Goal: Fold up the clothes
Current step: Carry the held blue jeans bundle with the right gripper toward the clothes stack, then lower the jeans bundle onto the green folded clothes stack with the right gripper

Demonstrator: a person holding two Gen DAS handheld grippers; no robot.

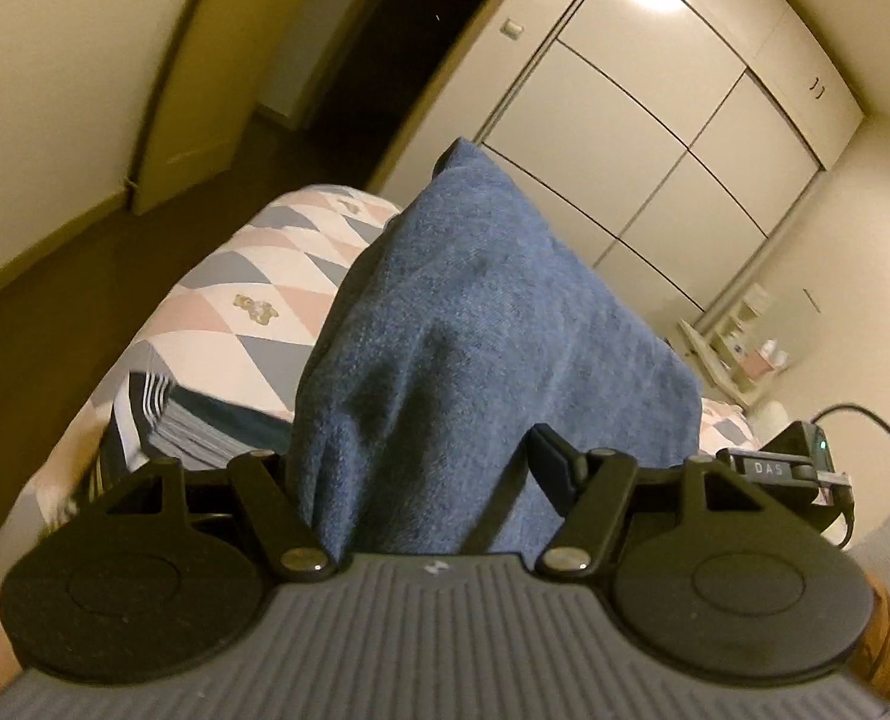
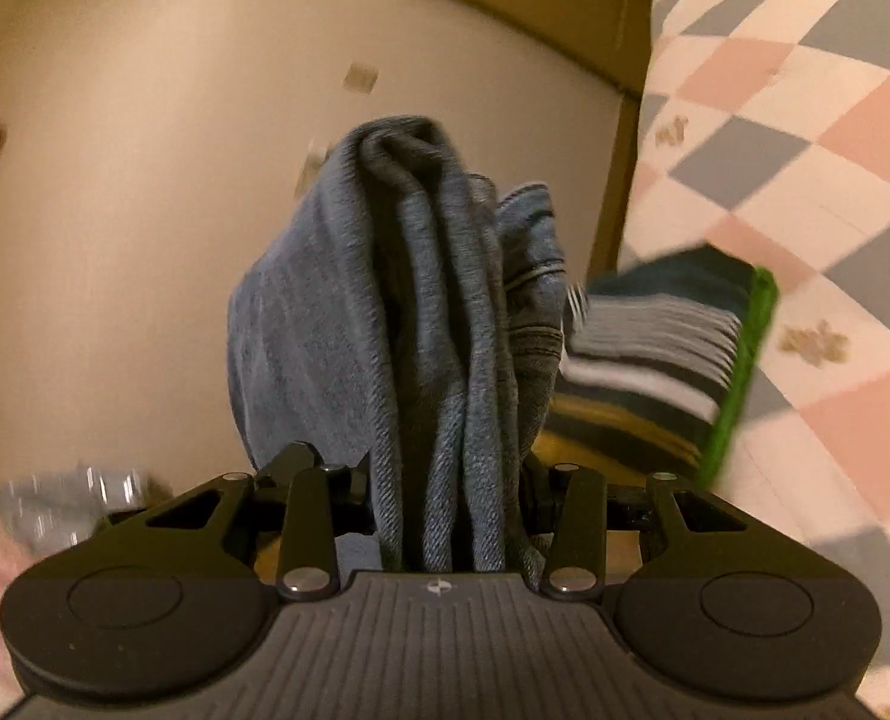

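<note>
The jeans fill the middle of both wrist views, bunched between the fingers of each hand-held gripper and lifted above the bed. We see the left hand-held gripper clamped on a broad, smooth panel of blue denim that rises away from its fingers to a peak in front of the wardrobe doors. We see the right hand-held gripper closed on a thicker bundle of the same jeans, several folds of denim pressed together and standing up between its fingers, with a stitched seam showing on the right side of the bundle. Just beyond the denim, a folded striped garment lies on the bed; in the right wrist view it shows dark, white and mustard stripes and a bright green edge. The bed carries a checked cover of pink, grey-blue and white squares. Farther out in the left wrist view we make out a dark open doorway and a small white shelf unit against the far wall. The right wrist view is blurred.
</note>
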